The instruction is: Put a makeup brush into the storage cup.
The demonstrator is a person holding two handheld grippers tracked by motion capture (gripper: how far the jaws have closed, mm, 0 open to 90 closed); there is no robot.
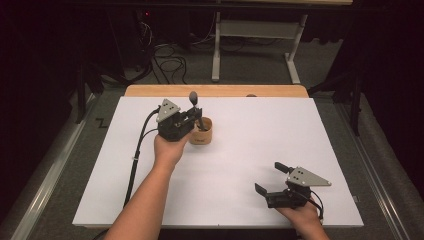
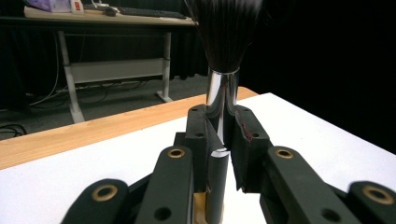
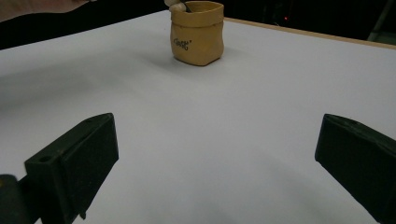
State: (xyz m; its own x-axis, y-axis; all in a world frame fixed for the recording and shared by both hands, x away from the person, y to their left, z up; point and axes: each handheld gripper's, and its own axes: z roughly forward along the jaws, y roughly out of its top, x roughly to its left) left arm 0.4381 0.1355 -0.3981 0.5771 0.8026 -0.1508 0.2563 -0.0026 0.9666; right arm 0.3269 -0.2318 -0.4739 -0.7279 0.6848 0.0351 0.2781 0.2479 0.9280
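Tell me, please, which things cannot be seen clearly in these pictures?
- Brush tip: cut off by the top edge in the left gripper view.
- Brush handle's lower end: hidden behind the left claw.
- Inside of the tan cup: hidden by its own wall.
- Print on the cup: too small to read.

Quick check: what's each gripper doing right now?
Left gripper: closed on the makeup brush, above the tan pot.
Right gripper: open, holding nothing.
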